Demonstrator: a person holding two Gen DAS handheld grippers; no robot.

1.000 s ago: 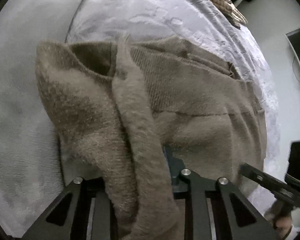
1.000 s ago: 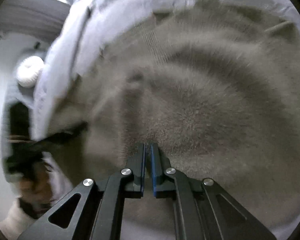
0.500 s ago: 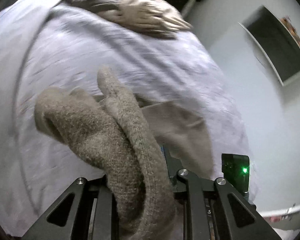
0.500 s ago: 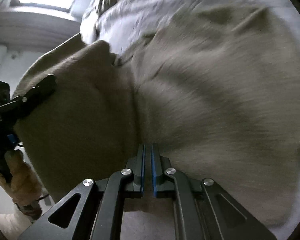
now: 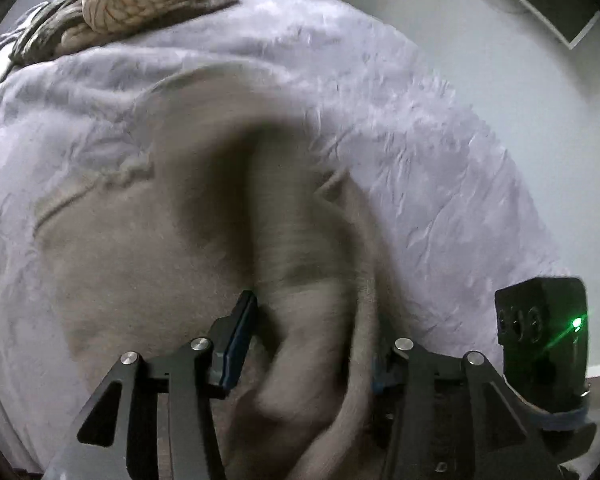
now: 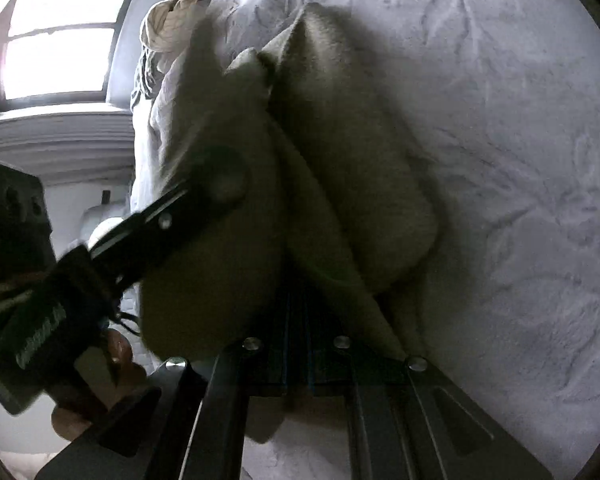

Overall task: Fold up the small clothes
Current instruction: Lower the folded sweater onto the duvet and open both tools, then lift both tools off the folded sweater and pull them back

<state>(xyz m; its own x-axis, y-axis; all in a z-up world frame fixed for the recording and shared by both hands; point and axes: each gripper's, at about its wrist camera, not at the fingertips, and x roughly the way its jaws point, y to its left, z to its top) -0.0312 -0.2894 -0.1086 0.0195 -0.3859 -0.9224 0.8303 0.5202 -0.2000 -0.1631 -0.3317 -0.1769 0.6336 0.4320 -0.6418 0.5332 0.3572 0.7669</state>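
Observation:
A beige knit garment lies on the pale lilac bedspread, blurred where it rises toward me. A thick fold of it stands between the jaws of my left gripper, which are opening. The left pad stands clear of the cloth, and the right pad is hidden behind it. In the right wrist view the garment hangs in two dark folds from my right gripper, which is shut on its edge. The left gripper and the hand holding it reach in beside it.
A heap of cream cable-knit clothes lies at the far end of the bed. The right gripper's body with a green light is close at the right. Pale floor lies past the bed edge. A bright window is at the left.
My left gripper swung across the bed with the fold of knit, and its jaws have parted from it. The right gripper carried its edge sideways, and the garment now drapes folded over the bedspread.

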